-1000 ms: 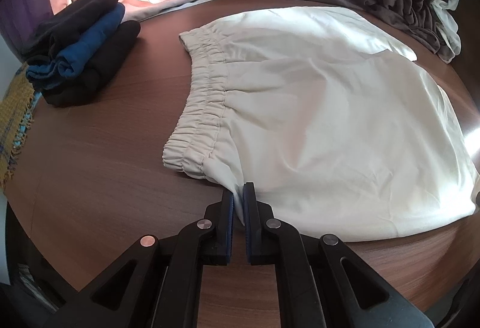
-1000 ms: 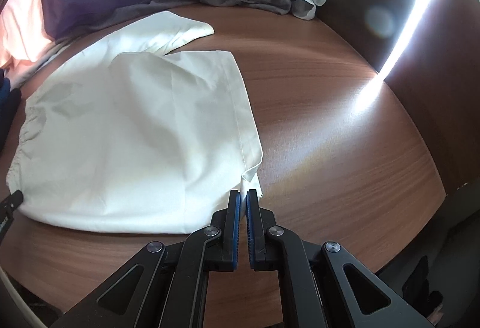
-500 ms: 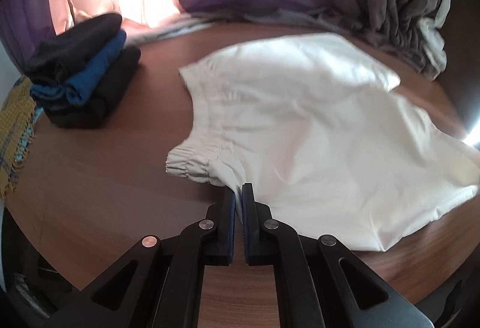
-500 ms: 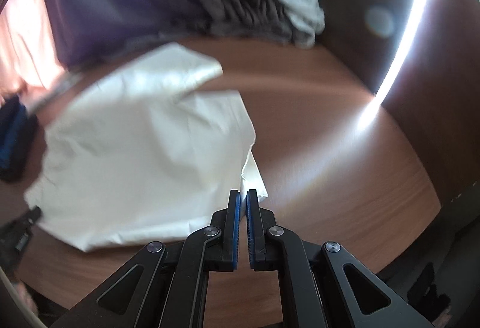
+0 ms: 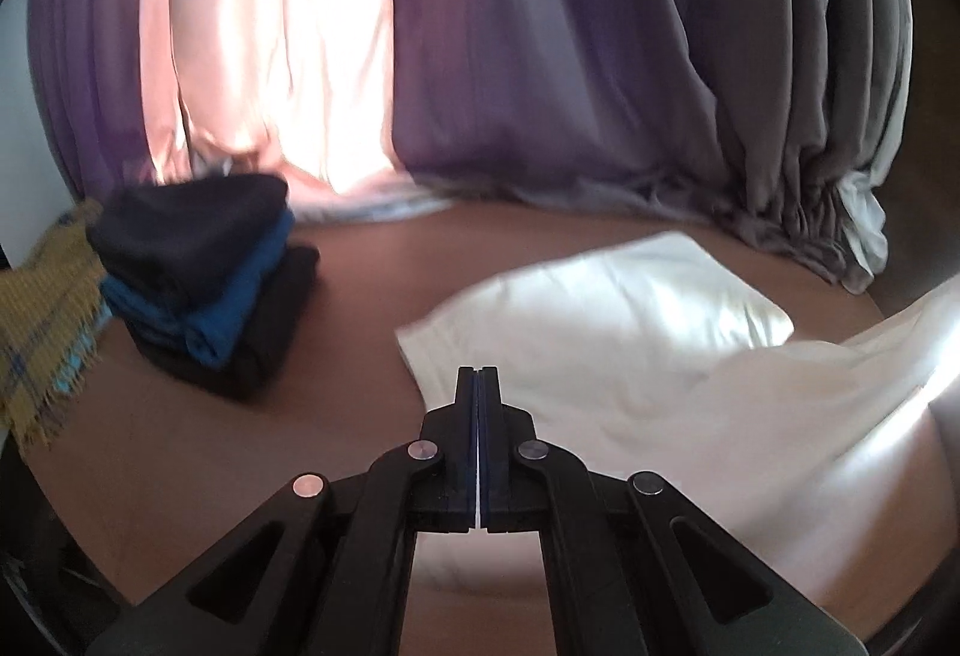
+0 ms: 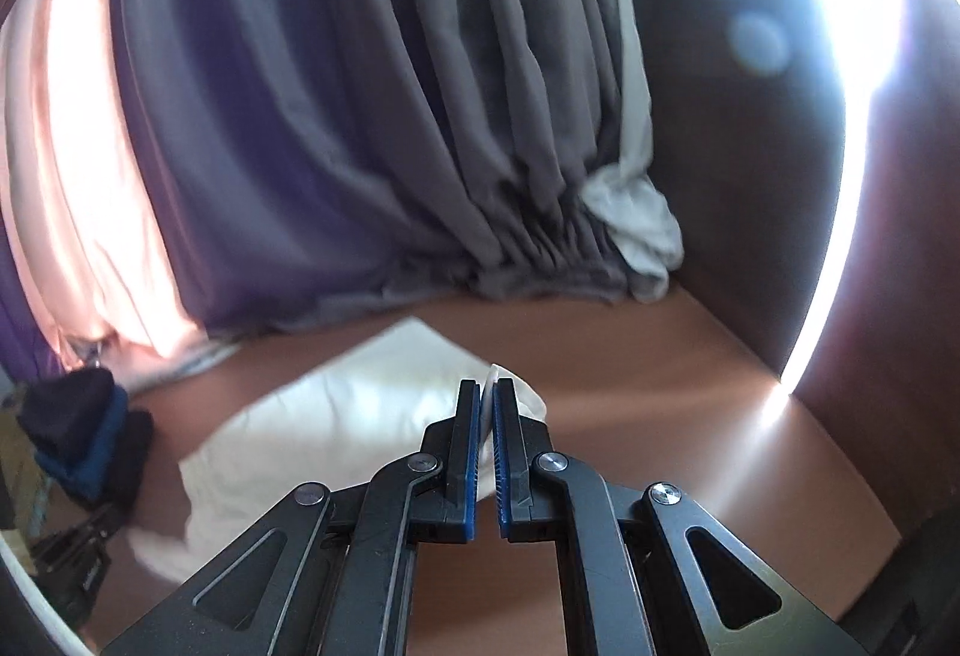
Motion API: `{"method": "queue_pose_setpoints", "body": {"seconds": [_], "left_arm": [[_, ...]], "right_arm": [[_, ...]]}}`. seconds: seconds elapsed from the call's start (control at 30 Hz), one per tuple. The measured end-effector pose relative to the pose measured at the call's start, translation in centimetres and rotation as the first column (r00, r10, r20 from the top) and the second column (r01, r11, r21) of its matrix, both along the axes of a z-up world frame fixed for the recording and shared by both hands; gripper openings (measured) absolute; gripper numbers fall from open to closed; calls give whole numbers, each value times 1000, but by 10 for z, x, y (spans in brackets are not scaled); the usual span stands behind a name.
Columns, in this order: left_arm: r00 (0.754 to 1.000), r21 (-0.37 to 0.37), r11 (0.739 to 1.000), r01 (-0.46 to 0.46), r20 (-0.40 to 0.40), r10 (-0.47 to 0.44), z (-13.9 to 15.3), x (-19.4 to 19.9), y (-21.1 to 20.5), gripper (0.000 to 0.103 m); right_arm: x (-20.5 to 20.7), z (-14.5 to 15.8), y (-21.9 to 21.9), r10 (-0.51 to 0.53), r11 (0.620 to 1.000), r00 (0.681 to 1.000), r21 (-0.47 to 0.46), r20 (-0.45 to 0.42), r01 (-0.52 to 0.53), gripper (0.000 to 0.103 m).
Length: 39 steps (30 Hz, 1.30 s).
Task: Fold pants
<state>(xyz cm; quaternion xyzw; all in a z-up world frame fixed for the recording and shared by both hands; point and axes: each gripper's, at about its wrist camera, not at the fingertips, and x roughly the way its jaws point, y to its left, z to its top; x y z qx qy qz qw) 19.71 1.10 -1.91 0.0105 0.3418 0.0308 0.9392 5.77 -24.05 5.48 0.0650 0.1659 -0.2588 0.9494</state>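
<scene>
The cream pants [image 5: 630, 350] are partly lifted off the brown wooden table [image 5: 360, 284], with their far part still lying on it. My left gripper [image 5: 477, 377] is shut on the near waistband edge of the pants. A thin strip of cloth shows between its pads. My right gripper [image 6: 487, 392] is shut on the hem corner of the pants [image 6: 336, 428], and white cloth sticks out past its fingertips. The left gripper [image 6: 78, 554] shows dimly at the lower left of the right wrist view. Both views are blurred.
A stack of folded dark and blue clothes [image 5: 210, 290] sits at the table's left, also in the right wrist view [image 6: 84, 434]. A yellow woven cloth [image 5: 42, 320] lies beyond it. Purple and grey curtains [image 5: 540, 74] hang behind, bunched on the table's far edge [image 6: 540, 260].
Both grippers have risen and tilted up, lifting the near edge of the pants off the table. The views now show mostly curtain. The grips are unchanged.
</scene>
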Motion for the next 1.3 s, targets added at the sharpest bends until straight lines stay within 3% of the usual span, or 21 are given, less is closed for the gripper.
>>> {"method": "queue_pose_setpoints", "body": {"seconds": [0.13,0.27,0.43,0.57,0.67,0.87,0.93,1.1,1.23,1.3], "left_arm": [[1000,-62,998,16,3,-16,3,1,12,2],[990,-22,990,142,10,-142,-6,-21,10,5],[950,19,951,308,-50,-307,-32,-51,-11,14],[909,36,910,414,-74,-411,-46,-70,-32,34],[871,69,870,489,-90,-483,-55,-81,-44,42],[800,111,795,597,-155,-579,-77,-90,-62,44],[788,128,779,613,-174,-591,-85,-89,-67,44],[763,143,753,643,-203,-613,-104,-83,-78,43],[761,143,752,643,-228,-607,-115,-74,-84,43],[765,147,756,638,-229,-602,-118,-72,-85,32]], "right_arm": [[21,10,1,49,998,999,28,20,-50,5],[29,21,13,77,997,996,2,48,-77,5],[33,29,20,95,995,994,-21,52,-94,5],[36,28,27,105,994,994,-46,39,-104,5],[38,28,32,113,992,993,-65,25,-111,5],[41,27,41,118,988,993,-103,3,-117,5],[41,25,41,114,988,993,-103,-7,-114,5],[41,22,39,98,990,995,-101,-22,-99,5],[40,22,39,84,990,996,-109,-20,-86,5],[39,21,38,78,991,997,-109,-17,-80,5]]}}
